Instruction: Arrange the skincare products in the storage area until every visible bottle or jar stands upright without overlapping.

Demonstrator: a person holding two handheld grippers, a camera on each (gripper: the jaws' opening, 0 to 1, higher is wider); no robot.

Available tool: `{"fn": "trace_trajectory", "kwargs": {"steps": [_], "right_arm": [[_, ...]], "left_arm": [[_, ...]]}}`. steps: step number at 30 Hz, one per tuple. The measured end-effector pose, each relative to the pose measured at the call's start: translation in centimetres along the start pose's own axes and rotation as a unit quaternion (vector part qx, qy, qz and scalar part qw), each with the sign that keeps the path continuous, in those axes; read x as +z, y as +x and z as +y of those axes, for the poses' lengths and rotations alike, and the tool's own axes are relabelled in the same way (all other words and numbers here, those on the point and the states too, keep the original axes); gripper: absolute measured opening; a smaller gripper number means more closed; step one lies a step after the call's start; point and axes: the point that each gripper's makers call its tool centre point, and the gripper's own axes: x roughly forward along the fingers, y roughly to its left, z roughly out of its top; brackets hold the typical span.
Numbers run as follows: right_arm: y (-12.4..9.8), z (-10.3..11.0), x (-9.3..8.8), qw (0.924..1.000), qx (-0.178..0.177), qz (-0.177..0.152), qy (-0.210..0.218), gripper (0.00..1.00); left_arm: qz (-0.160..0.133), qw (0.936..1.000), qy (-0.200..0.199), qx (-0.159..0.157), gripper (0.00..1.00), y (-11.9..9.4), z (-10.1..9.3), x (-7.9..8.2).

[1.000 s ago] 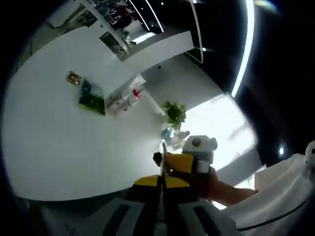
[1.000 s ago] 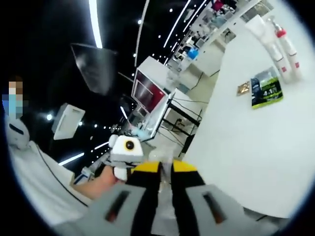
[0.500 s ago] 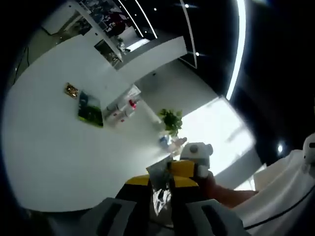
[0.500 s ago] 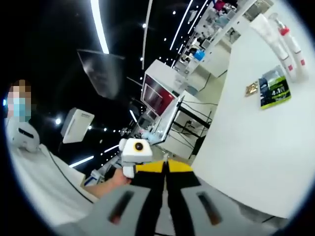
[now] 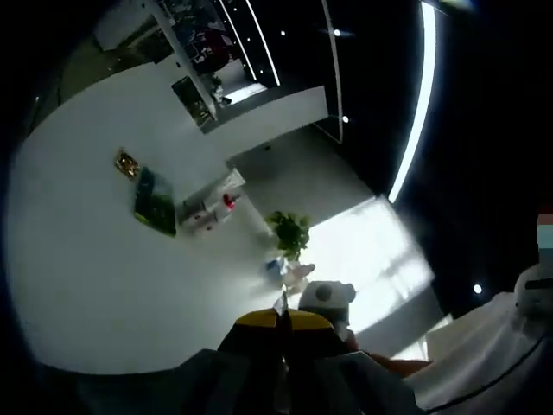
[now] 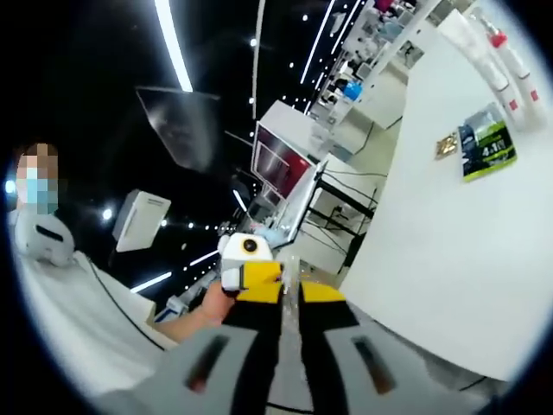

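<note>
Here my left hand-held gripper (image 5: 282,318) is raised off the white bench (image 5: 78,251), its yellow-tipped jaws pressed together with nothing between them. My right hand-held gripper (image 6: 289,290) stands a little apart at the tips, a narrow slit, also holding nothing; past it I see my other hand (image 6: 214,303) on the left one.

The skincare products lie far off on the bench. In the right gripper view two white tubes (image 6: 501,47), one with a red cap, lie on their sides near the far edge, close together. Just beside them a flat dark green sachet (image 6: 488,149) with white print lies face up, and next to that a small gold packet (image 6: 446,143). The left gripper view shows the same cluster, small and blurred, so I cannot tell whether the tubes touch
</note>
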Motion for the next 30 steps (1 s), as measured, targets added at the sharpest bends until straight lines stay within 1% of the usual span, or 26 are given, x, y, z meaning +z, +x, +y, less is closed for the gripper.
{"fn": "trace_trajectory", "kwargs": {"steps": [3, 6, 8, 9, 10, 11, 13, 14, 15, 16, 17, 18, 21, 23, 25, 27, 30], "right_arm": [[0.0, -0.2, 0.0, 1.0000, -0.003, -0.001, -0.003, 0.07], [0.2, -0.3, 0.1, 1.0000, -0.003, -0.002, -0.004, 0.10], [0.4, -0.2, -0.2, 1.0000, 0.000, 0.006, -0.002, 0.11], [0.6, 0.0, -0.3, 1.0000, -0.001, 0.008, -0.003, 0.10], [0.6, 0.0, -0.4, 0.9999, 0.001, 0.011, -0.008, 0.05], [0.5, 0.1, -0.4, 0.9999, 0.003, 0.012, -0.008, 0.04], [0.4, -0.1, -0.1, 1.0000, 0.003, 0.003, -0.008, 0.03], [0.4, 0.0, 0.0, 0.9999, 0.010, -0.001, 0.008, 0.03], [0.4, 0.0, 0.2, 0.9999, 0.009, -0.006, 0.007, 0.03], [0.3, -0.1, 0.4, 0.9999, 0.007, -0.013, 0.006, 0.03], [0.2, -0.2, 0.6, 0.9998, 0.006, -0.019, 0.008, 0.03], [0.1, -0.3, 1.2, 0.9992, 0.003, -0.037, 0.013, 0.03], [-0.4, -0.5, 2.5, 0.9974, 0.002, -0.068, 0.025, 0.02], [-0.7, -0.6, 3.0, 0.9965, 0.005, -0.077, 0.031, 0.02], [-0.8, -0.5, 3.5, 0.9955, 0.008, -0.087, 0.035, 0.03], [-0.6, -0.6, 3.5, 0.9958, 0.005, -0.086, 0.033, 0.03], [-0.5, -0.8, 3.6, 0.9957, 0.004, -0.086, 0.035, 0.03]], "left_arm": [[0.003, 1.0000, 0.005, 0.003, 0.01, 0.1, -0.1, -0.1], [0.003, 1.0000, 0.000, 0.001, 0.01, 0.3, -0.1, -0.1], [0.008, 1.0000, 0.002, -0.001, 0.01, 0.6, -0.1, -0.3], [0.012, 0.9999, 0.004, -0.003, 0.01, 0.8, -0.2, -0.4], [0.016, 0.9999, 0.007, -0.001, 0.01, 1.0, -0.1, -0.6], [0.017, 0.9998, 0.009, 0.001, 0.01, 1.0, 0.0, -0.6], [0.014, 0.9999, 0.009, -0.002, 0.02, 1.0, 0.0, -0.4], [0.012, 0.9999, 0.004, -0.003, 0.03, 1.0, 0.1, -0.2], [0.012, 0.9999, 0.001, 0.000, 0.05, 1.1, 0.2, -0.2], [0.008, 0.9999, 0.005, 0.010, 0.06, 1.1, 0.5, -0.1], [0.010, 0.9998, 0.011, 0.010, 0.08, 1.1, 0.5, -0.1], [0.015, 0.9997, 0.013, 0.012, 0.09, 1.0, 0.5, -0.3], [0.023, 0.9996, 0.012, 0.012, 0.13, 1.1, 0.7, -0.6], [0.037, 0.9992, 0.010, 0.012, 0.12, 1.2, 0.8, -1.2], [0.042, 0.9989, 0.013, 0.014, 0.10, 1.3, 0.8, -1.4], [0.043, 0.9990, 0.011, 0.007, 0.06, 1.3, 0.6, -1.4], [0.035, 0.9994, 0.004, 0.000, 0.03, 1.5, 0.5, -1.0]]}}
